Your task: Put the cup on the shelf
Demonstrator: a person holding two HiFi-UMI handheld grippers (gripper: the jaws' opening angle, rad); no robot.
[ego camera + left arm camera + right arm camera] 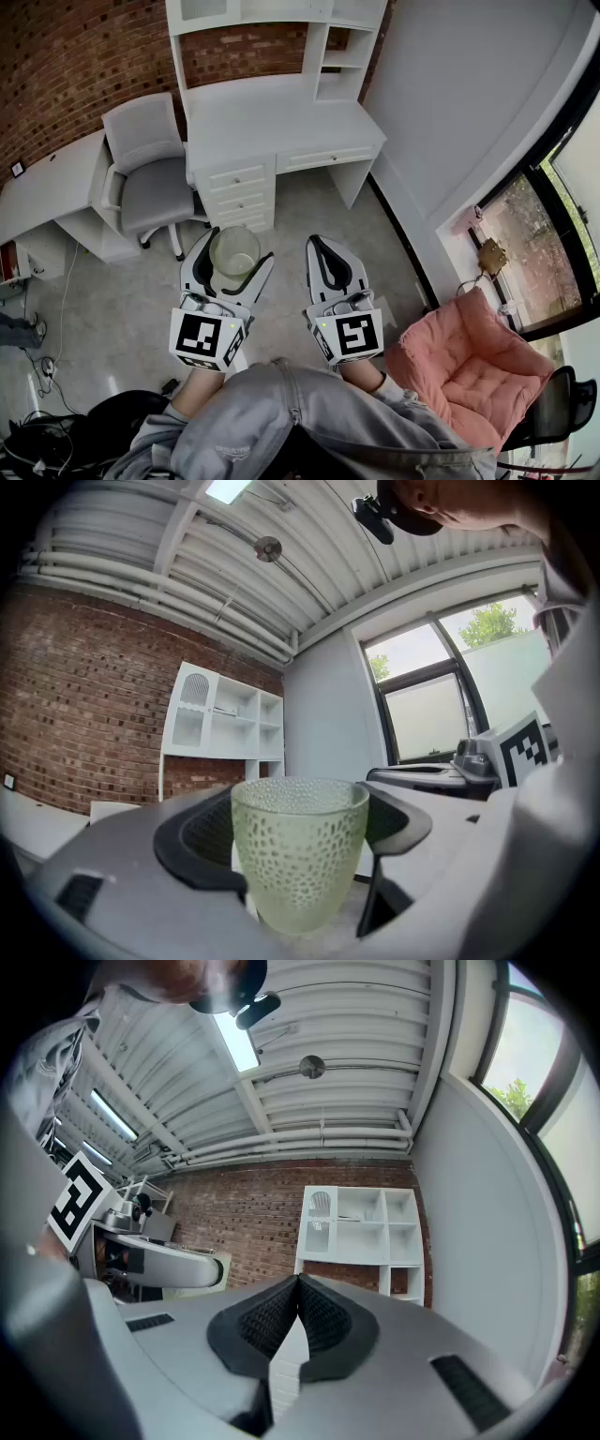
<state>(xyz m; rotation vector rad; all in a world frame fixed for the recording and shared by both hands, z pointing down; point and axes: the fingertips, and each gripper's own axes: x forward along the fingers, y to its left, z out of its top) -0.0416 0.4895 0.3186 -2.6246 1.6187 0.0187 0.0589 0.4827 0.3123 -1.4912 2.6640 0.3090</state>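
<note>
Grey cloth of the person's sleeves fills the bottom of the head view, and both grippers reach forward from it, roughly level. Closest in, the left gripper (234, 255) has its jaws spread wide around the cup (298, 855), a pale green glass with a dimpled wall. The dark pads press on its two sides, and it stands upright with its mouth open to the ceiling. Just beside it, the right gripper (298, 1286) has its jaws closed tip to tip with nothing between them.

Below the cup lies bare floor (122, 309), so the cup is carried in the air and is well short of its goal. Further out a grey chair (150, 178) stands at the left front of the white desk (281, 112). The shelf (342, 56) rises from the back of that desk in small open compartments against a brick wall (75, 56).

My guess is that the carry is underway and the placing is all to come. The main danger is the grip itself. Glass is slick, the jaws are near their widest, and they seem to meet the cup's rounded wall over a small area. A jolt or a dip of the hand could let it slide out and break on the hard floor. At the shelf the compartments look tight, so the rim may knock an upper board, or the cup may tip if it is let go before its base sits flat. The other hand offers no support.
</note>
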